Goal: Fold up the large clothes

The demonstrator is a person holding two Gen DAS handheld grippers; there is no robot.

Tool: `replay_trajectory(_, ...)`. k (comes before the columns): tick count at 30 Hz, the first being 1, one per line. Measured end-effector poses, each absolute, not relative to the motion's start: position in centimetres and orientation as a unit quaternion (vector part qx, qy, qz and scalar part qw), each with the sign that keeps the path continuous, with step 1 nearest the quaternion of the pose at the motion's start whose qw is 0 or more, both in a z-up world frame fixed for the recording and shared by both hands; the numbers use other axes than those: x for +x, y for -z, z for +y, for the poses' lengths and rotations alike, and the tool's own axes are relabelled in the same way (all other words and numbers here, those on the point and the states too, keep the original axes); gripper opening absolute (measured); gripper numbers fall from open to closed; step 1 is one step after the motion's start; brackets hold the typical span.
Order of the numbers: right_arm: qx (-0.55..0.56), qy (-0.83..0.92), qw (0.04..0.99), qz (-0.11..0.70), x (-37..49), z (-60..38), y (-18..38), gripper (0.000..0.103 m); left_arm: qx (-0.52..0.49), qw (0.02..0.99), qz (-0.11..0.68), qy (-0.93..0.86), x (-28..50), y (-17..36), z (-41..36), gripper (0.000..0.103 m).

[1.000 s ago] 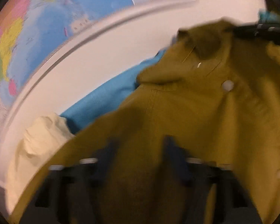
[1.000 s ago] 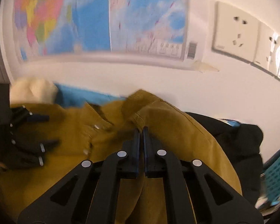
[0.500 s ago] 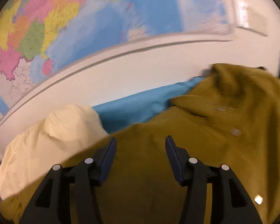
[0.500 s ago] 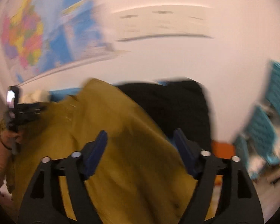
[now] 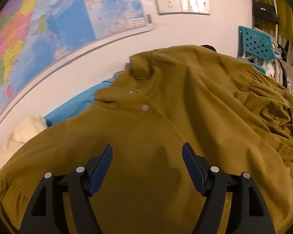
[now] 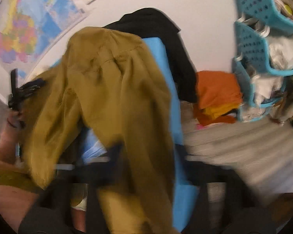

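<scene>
Mustard-olive cotton garment, buttoned, with a stand collar and gathered seams, lies spread over a blue surface; it is the landmark for all entries below. One white button sits on its placket just below the collar. Left hand-held gripper: hovers directly over the garment's front panel, blue-padded fingers spread wide apart with only cloth showing between them, gripping nothing. Right hand-held gripper: heavily motion-blurred at the garment's hanging lower portion; the fingers seem spread with cloth draped across them, but whether they pinch the fabric cannot be told. Cream garment: beside the mustard garment's left edge, partly under it. Black garment: behind the mustard garment, on the far end of the blue surface. Orange folded clothes: to the right of the garment, beyond the black one. Turquoise perforated baskets: farther right, holding pale items. Wall map and white socket plate: on the wall behind the garment.
</scene>
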State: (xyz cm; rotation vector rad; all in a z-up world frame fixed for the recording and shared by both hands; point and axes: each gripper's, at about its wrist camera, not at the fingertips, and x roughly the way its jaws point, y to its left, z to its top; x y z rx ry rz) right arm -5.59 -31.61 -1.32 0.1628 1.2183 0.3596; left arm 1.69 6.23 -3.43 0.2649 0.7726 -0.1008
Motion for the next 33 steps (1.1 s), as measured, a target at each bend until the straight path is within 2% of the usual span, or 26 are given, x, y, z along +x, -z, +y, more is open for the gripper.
replay_trajectory(1,0.074,-0.167,0.812,0.554,-5.4,-31.8,0.1,0.012,0.127,0.916,0.378,0.053,1.5,3.5,5.8,0.071)
replay_trajectory(6,0.092,-0.154,0.857,0.482,-2.9,-34.0,-7.9,0.011,0.122,0.915,0.374,0.088,1.2,3.0,3.7,0.071)
replay_trajectory(10,0.075,-0.182,0.86,0.472,-0.9,-31.9,-13.4,0.011,0.113,0.913,0.37,0.131,1.5,2.5,1.4,0.071)
replay_trajectory(18,0.0,-0.359,0.792,0.494,-2.3,-17.9,-17.6,0.013,0.079,0.901,0.376,0.203,2.5,2.8,-2.2,0.071)
replay_trajectory(23,-0.034,-0.439,0.75,0.493,-3.2,-8.0,-16.6,0.017,0.028,0.907,0.364,0.208,1.2,1.3,1.6,0.071)
replay_trajectory(29,-0.037,-0.481,0.685,0.546,-2.0,1.9,-8.7,0.04,-0.027,0.921,0.356,0.155,-1.5,0.7,10.4,0.071)
replay_trajectory(31,-0.029,-0.489,0.663,0.566,-1.8,4.0,-6.2,0.06,-0.045,0.923,0.359,0.133,-2.8,1.0,13.4,0.071)
replay_trajectory(33,-0.037,-0.492,0.657,0.57,-1.7,5.5,-4.7,0.067,-0.058,0.921,0.365,0.121,-4.0,1.3,15.3,0.071)
